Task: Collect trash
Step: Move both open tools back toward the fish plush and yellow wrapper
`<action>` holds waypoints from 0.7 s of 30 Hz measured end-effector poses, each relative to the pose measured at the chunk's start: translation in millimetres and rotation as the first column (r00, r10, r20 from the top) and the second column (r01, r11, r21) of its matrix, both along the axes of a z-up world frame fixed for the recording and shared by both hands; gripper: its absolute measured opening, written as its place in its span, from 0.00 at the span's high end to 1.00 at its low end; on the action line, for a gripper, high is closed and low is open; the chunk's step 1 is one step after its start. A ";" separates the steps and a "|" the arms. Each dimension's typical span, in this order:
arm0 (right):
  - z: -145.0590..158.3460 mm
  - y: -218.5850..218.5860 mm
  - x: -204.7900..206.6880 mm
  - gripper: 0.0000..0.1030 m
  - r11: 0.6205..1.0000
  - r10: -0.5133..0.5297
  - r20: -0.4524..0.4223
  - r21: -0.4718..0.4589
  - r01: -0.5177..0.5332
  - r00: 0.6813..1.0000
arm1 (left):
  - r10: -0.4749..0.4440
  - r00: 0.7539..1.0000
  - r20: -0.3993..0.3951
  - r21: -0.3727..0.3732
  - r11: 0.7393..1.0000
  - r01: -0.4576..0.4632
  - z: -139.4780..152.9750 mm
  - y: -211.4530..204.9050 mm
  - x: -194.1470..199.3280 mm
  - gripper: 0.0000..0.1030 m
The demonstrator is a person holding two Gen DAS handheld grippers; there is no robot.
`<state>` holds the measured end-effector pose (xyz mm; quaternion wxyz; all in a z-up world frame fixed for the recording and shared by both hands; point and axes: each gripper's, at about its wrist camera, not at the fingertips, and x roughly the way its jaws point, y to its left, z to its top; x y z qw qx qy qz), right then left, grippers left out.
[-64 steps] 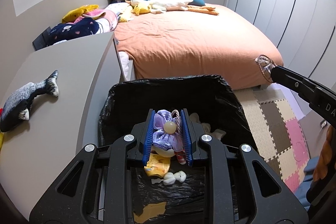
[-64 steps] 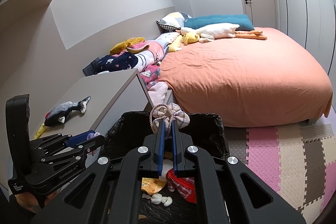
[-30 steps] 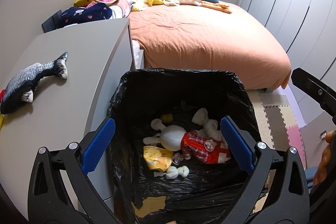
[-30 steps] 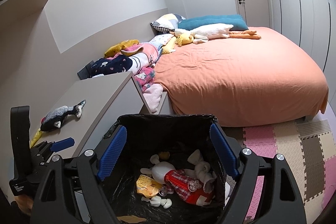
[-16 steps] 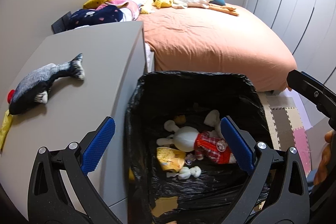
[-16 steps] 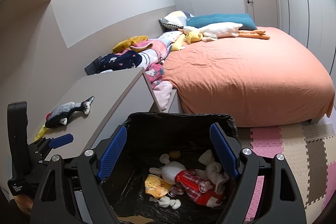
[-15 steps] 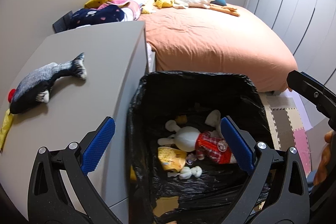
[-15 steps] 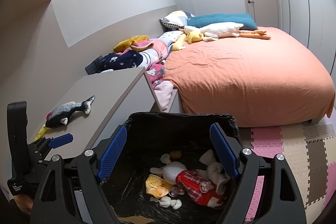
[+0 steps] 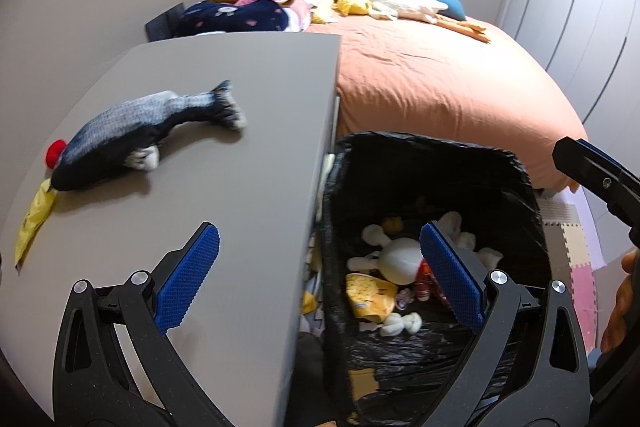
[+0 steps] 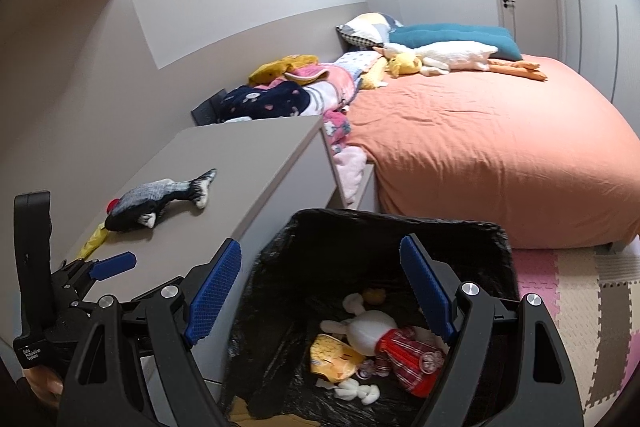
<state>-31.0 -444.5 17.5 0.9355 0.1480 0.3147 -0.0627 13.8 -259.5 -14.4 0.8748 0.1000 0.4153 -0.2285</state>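
The black bin (image 10: pixel 400 227) already has a doll (image 10: pixel 384 335) and scraps inside. Both the left gripper (image 9: pixel 320 275) and right gripper (image 10: pixel 320 291) are wide open — holding nothing. The fish toy (image 9: pixel 140 131) and yellow wrapper (image 9: pixel 34 219) wait on the grey desk (image 9: pixel 240 147) — probably next.

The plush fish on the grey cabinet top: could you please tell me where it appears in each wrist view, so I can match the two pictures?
Left wrist: plush fish lies left of centre, large, on the grey cabinet top.
Right wrist: plush fish sits lower left, smaller, on the same top.
Shared landmark: the black-lined bin beside the cabinet.
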 end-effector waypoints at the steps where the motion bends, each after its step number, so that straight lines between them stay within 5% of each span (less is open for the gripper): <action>1: 0.0 3.4 2.4 0.20 1.000 0.008 0.001 0.000 -0.008 1.000 | 0.008 1.000 -0.001 0.000 1.000 -0.008 -0.1 5.4 2.3 0.06; 21: -2.2 104.4 74.7 0.20 0.974 0.224 -0.025 -0.020 -0.224 0.974 | 0.213 0.977 0.006 0.002 0.977 -0.213 -0.1 120.5 41.8 0.06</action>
